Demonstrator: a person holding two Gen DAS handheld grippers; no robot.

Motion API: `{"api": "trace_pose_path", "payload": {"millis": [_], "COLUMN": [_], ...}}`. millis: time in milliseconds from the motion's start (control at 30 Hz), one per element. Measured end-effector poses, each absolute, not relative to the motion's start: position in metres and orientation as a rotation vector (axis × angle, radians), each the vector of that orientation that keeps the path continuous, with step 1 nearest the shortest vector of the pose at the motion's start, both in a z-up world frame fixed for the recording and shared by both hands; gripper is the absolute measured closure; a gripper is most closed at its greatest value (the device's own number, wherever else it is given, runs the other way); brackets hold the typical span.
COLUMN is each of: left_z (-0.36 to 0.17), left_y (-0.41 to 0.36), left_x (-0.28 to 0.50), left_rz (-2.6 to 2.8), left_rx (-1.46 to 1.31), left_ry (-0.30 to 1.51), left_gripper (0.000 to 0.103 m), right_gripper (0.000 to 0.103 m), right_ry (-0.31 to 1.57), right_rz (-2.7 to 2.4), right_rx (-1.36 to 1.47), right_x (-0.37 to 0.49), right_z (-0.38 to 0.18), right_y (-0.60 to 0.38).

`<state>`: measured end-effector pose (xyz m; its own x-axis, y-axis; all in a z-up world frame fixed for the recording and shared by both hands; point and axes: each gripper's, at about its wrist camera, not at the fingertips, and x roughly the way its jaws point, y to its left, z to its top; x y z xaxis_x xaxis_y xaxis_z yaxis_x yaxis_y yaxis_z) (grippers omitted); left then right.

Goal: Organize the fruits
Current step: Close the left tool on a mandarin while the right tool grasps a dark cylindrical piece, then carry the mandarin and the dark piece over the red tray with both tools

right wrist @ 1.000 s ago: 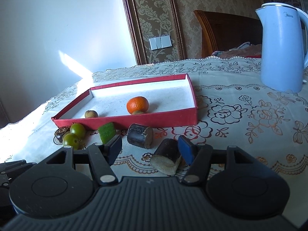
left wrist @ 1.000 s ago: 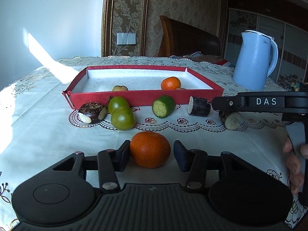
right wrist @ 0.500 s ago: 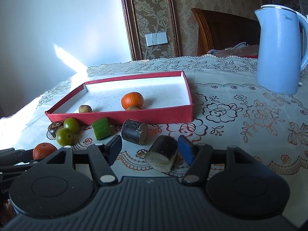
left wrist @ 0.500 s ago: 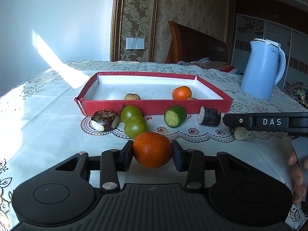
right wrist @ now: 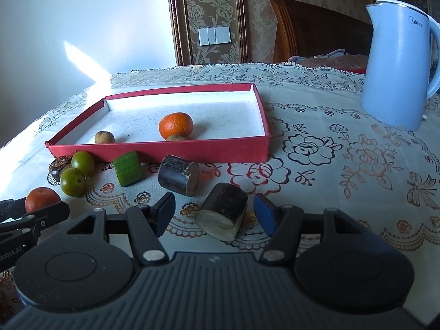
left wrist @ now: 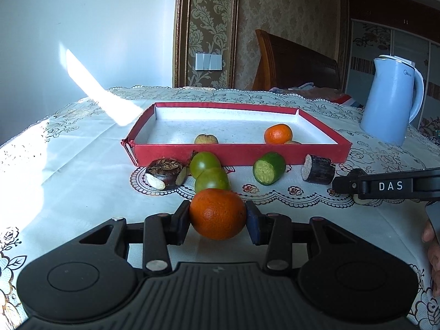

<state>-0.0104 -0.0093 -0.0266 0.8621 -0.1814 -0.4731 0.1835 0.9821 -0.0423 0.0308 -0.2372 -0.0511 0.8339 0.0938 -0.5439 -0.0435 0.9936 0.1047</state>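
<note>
My left gripper is shut on an orange, both pads pressing its sides just above the tablecloth. The red tray lies beyond, holding a second orange and a small brown fruit. In front of the tray sit two green fruits, a cut green piece, a dark cane piece and a dark round fruit. My right gripper is open around another dark cane piece, which lies on the cloth; the left pad stands clear of it.
A pale blue kettle stands at the back right of the table. A wooden chair back rises behind the far edge. A person's fingers show at the right edge of the left wrist view.
My left gripper closed on the orange, which sat loose between its fingers before, and raised it a little. The right gripper stayed around the cane piece.
</note>
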Motion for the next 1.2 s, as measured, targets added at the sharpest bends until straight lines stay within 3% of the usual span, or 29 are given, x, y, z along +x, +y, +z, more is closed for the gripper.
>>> {"api": "trace_pose_path", "payload": {"millis": [200,300,1200], "left_z": [-0.028,-0.027,-0.022], "left_y": [-0.013,-0.017,-0.029], "left_x": [-0.003,-0.001,-0.005], "left_rz": [-0.152,-0.133,-0.039], "left_rx": [0.001,0.004,0.042], "left_ry": [0.529,0.535,0.523], "left_gripper": [0.062,0.062,0.062], "right_gripper": [0.053,0.064,0.065], "right_ry": [0.597,0.595,0.504], "right_rz": [0.054,0.037,0.151], "right_rx": [0.090,0.083,0.075], "right_x": [0.033,0.032,-0.002], "right_z": [-0.053,-0.054,-0.044], "right_y": [-0.237,-0.236,-0.205]}}
